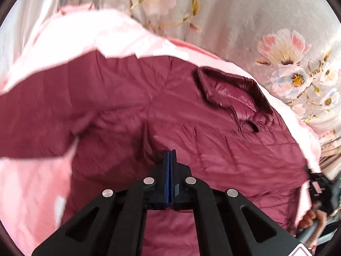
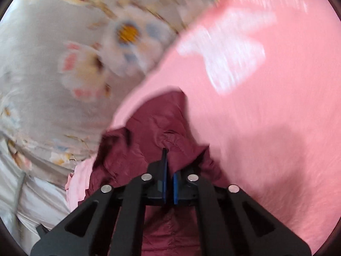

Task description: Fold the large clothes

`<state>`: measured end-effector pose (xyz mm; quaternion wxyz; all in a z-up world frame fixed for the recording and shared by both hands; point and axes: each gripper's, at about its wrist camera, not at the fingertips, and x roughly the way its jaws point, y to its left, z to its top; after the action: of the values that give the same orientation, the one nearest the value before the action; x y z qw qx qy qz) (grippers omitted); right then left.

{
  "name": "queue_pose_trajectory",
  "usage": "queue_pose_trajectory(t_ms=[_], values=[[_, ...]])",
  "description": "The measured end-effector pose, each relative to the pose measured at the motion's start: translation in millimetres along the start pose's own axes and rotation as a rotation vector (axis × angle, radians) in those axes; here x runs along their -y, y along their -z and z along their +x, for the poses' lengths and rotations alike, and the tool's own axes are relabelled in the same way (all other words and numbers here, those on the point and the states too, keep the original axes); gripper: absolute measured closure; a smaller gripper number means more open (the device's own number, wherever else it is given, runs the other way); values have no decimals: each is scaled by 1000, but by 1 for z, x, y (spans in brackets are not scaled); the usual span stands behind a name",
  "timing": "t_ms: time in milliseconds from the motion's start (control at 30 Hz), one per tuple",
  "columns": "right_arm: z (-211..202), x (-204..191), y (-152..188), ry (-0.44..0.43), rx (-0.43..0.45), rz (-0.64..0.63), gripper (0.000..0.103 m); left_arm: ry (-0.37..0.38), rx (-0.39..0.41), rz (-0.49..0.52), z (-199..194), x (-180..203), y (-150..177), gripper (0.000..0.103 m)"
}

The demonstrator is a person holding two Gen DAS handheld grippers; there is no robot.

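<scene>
Pink sheet under quilted maroon jacket, collar shiny; both tools clamped on jacket fabric.

A maroon quilted jacket lies spread out, its glossy dark-trimmed collar open toward the far right. One sleeve reaches out to the left. In the right wrist view a bunched fold is raised, though blur makes its shape uncertain. It rests on a pink sheet.
</scene>
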<state>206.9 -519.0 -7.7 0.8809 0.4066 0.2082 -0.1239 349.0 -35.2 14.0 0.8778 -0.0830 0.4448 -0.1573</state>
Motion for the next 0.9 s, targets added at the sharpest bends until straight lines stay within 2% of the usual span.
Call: queue_pose_trajectory(t_ms=[33,100,233,333,400,500,600,667,733,800,900], values=[[-4,-6,1,18,17,-30,101,-11,1,14,1,0,1,103],[0,-15,8,116,21,-120,101,-31,-26,34,13,0,9,103],[29,-6,24,263,-90,-185,101,-63,-80,37,40,-8,27,103],[40,7,33,301,-149,-201,101,-68,-56,48,43,-11,33,103],[42,3,34,335,-155,-239,100,-80,-46,56,43,-10,34,103],[35,-10,38,400,-144,-301,94,-73,-34,28,36,-17,34,96],[8,-27,39,431,-84,-345,90,-91,-14,23,15,-27,33,92],[-7,-44,39,415,-37,-385,86,-125,30,40,-1,-27,29,92],[-13,-76,46,341,-35,-448,83,-149,81,52,-19,-21,20,92],[-7,-108,61,272,-68,-516,80,-123,98,52,-26,-8,11,92],[14,-144,92,186,-134,-591,73,-70,55,64,-16,17,8,91]])
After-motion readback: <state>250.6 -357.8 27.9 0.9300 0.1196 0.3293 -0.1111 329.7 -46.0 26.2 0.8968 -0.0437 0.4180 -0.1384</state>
